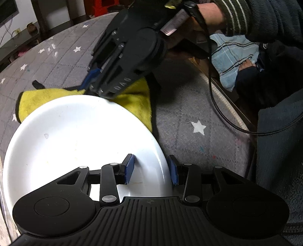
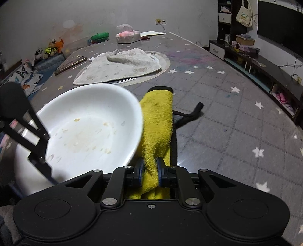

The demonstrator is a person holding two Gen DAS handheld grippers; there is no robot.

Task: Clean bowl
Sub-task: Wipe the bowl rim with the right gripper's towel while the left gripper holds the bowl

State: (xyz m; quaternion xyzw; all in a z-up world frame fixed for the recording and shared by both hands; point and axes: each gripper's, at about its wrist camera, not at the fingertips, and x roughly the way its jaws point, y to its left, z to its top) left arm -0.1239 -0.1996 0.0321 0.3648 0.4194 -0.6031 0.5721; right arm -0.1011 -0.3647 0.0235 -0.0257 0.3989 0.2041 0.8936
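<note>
Grey star table [image 2: 217, 113]. Left gripper [image 1: 151, 168] pinches bowl [image 1: 75, 142] rim. Right gripper [image 2: 149, 170] squeezes yellow cloth [image 2: 157, 121]. Next: rub crumbs inside bowl.

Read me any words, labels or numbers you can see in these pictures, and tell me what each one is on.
Raised letters on the right gripper, seen from the left wrist camera: too blurred to read.
Logo on the cloth bag hanging on the shelf: too small to read.
Nothing legible on the bowl or yellow cloth.
</note>
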